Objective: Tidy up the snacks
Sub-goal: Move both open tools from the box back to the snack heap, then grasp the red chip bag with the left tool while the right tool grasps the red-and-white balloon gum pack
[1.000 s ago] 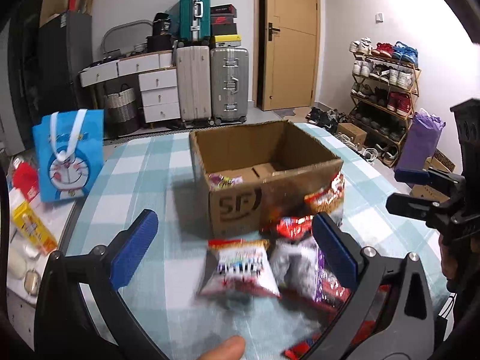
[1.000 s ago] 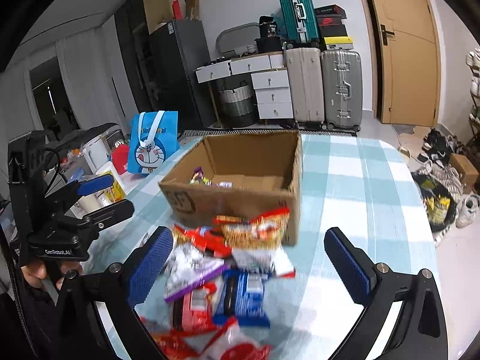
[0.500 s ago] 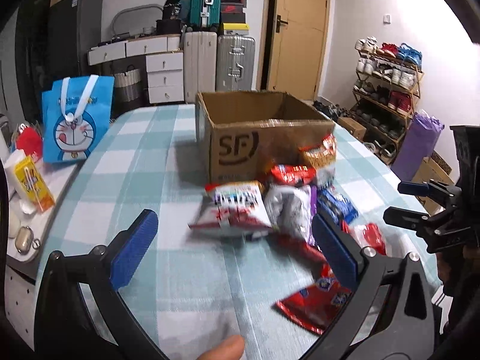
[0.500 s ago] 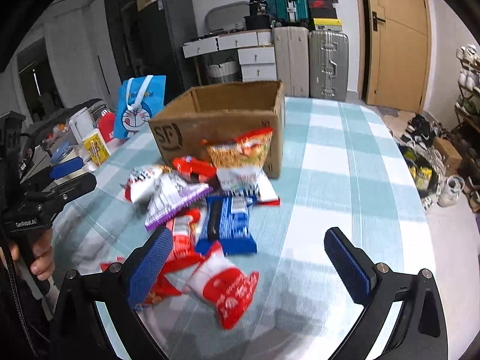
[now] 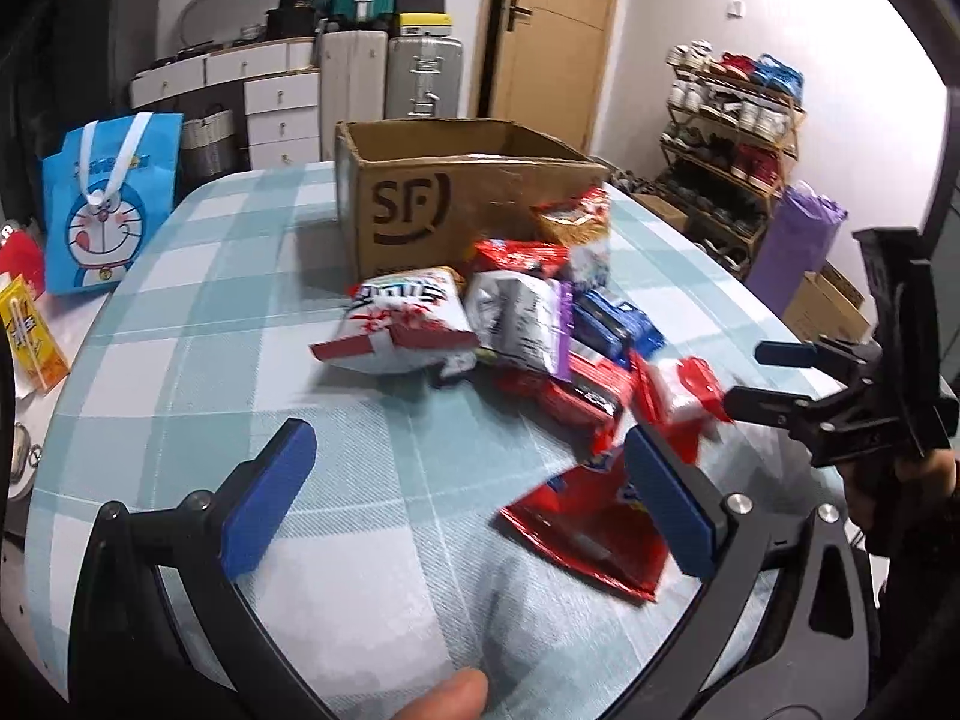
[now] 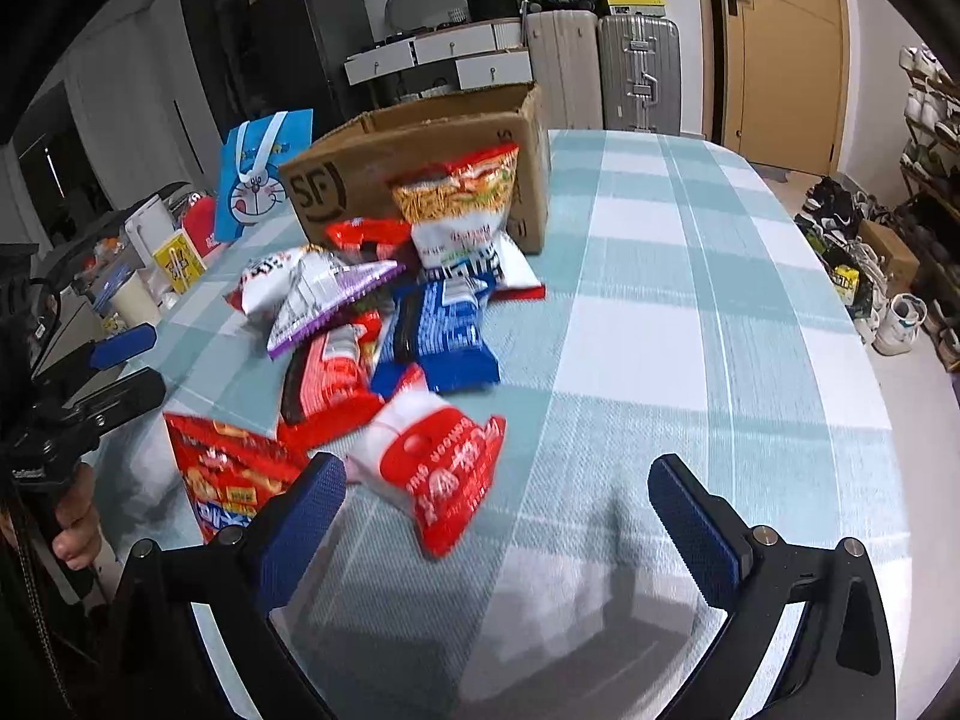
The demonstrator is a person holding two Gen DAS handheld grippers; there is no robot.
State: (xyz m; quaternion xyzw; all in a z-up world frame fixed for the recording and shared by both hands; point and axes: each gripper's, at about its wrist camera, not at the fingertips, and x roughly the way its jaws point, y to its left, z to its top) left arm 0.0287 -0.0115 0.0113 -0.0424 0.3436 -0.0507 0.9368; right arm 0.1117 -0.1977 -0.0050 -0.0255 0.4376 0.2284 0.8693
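Snack packets (image 6: 384,336) are piled mid-frame on the bench (image 6: 690,330) before the cardboard box (image 5: 432,198). Left hand-held gripper (image 5: 468,498) and right hand-held gripper (image 6: 498,516) are spread wide, nothing held.

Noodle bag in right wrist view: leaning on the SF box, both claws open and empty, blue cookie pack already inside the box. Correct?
One thing is off. The blue cookie pack is not in the SF box; the right wrist view shows it on the table in the snack pile. The noodle bag does lean on the box, and the left claw and right claw are open and empty.
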